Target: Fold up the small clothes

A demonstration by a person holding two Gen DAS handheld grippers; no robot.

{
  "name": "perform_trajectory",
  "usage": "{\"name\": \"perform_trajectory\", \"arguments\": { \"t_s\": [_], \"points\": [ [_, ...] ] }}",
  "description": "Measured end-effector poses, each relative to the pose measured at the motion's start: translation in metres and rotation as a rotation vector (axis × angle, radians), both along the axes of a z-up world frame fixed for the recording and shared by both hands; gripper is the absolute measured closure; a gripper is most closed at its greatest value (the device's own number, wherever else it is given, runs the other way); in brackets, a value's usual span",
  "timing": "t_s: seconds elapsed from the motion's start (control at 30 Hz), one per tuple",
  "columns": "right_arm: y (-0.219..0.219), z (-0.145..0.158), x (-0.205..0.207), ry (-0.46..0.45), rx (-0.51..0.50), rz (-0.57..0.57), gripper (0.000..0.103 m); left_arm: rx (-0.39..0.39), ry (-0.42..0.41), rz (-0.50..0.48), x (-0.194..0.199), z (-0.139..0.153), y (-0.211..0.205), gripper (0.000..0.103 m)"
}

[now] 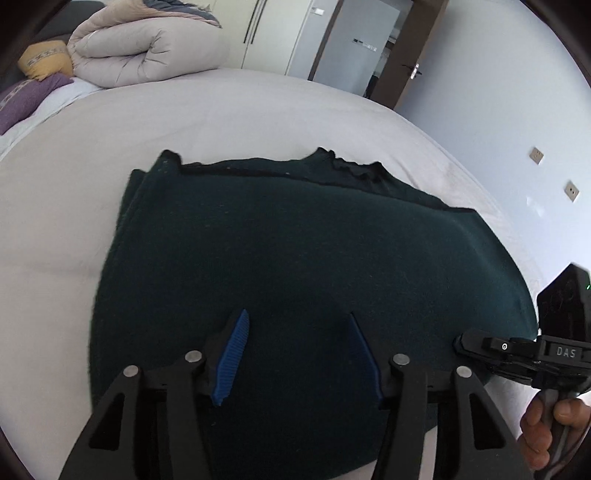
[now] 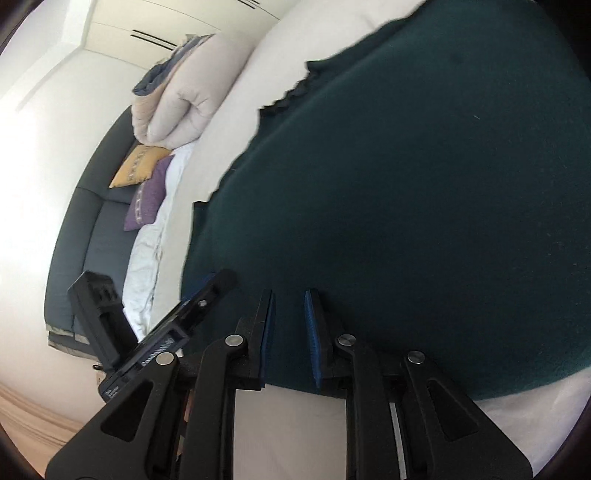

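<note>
A dark green knitted garment point(image 1: 295, 258) lies folded flat on the white bed point(image 1: 258, 107); its frilled neckline shows at the far edge. My left gripper point(image 1: 297, 317) is open just above the garment's near part, blue pads apart, holding nothing. In the left wrist view my right gripper point(image 1: 461, 341) comes in from the right at the garment's right edge. In the right wrist view my right gripper point(image 2: 288, 295) stands partly open over the garment's point(image 2: 406, 184) near edge, with cloth visible between the fingers but not pinched. The left gripper's body point(image 2: 177, 325) shows at the left.
A rolled beige duvet point(image 1: 147, 44) and yellow point(image 1: 46, 59) and purple point(image 1: 26, 99) cushions lie at the bed's far left. Wardrobe doors point(image 1: 269, 33) and a brown door point(image 1: 410, 51) stand behind. A wall point(image 1: 517, 129) runs along the bed's right side.
</note>
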State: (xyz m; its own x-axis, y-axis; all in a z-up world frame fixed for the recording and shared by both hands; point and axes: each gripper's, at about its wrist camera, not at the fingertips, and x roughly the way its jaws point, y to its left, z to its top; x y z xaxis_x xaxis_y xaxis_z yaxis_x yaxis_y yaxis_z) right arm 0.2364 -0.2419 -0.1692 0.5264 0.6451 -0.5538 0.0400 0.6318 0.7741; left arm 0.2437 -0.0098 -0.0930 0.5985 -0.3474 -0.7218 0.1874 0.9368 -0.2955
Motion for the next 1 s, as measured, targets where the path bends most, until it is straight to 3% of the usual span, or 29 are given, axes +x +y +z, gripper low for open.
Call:
{"name": "perform_trajectory", "arguments": {
  "t_s": [0.1,0.17,0.23,0.27,0.3,0.33,0.4,0.47,0.5,0.57,0.77,0.87,1.0],
  "points": [
    [-0.021,-0.009,-0.001,-0.012,0.107,-0.112,0.087,-0.029,0.001,0.073,-0.01,0.005,0.039,0.048],
    [-0.045,-0.011,-0.012,-0.011,0.089,-0.203,0.087,-0.054,0.025,0.14,-0.018,0.004,0.067,0.047],
    [-0.068,-0.008,-0.025,-0.016,0.071,-0.28,0.085,-0.136,0.02,0.18,-0.029,0.01,0.093,0.045],
    [-0.075,-0.004,-0.031,-0.021,0.054,-0.307,0.081,-0.127,0.012,0.219,-0.034,0.014,0.102,0.029],
    [-0.079,0.001,-0.035,-0.03,0.041,-0.324,0.064,-0.124,-0.008,0.252,-0.04,0.019,0.109,0.015],
    [-0.079,0.008,-0.038,-0.047,0.042,-0.338,0.038,-0.144,-0.027,0.26,-0.043,0.022,0.115,0.011],
    [-0.079,0.019,-0.038,-0.105,0.051,-0.336,0.027,-0.212,-0.007,0.248,-0.04,0.021,0.124,0.011],
    [-0.073,0.033,-0.04,-0.152,0.046,-0.266,0.027,-0.297,0.067,0.223,-0.029,0.011,0.129,0.011],
    [-0.064,0.042,-0.052,-0.16,0.05,-0.227,0.027,-0.338,0.111,0.2,-0.022,0.005,0.13,0.013],
    [-0.044,0.046,-0.035,-0.159,0.056,-0.161,0.027,-0.407,0.205,0.174,-0.01,-0.013,0.131,0.019],
    [0.012,0.054,0.013,-0.169,0.088,-0.026,0.027,-0.438,0.291,0.106,0.006,-0.019,0.129,0.021],
    [0.046,0.053,0.034,-0.166,0.098,0.015,0.027,-0.437,0.335,0.1,0.005,-0.021,0.128,0.038],
    [0.068,0.055,0.053,-0.147,0.127,0.07,0.027,-0.51,0.393,0.123,0.003,-0.031,0.135,0.061]
  ]
}}
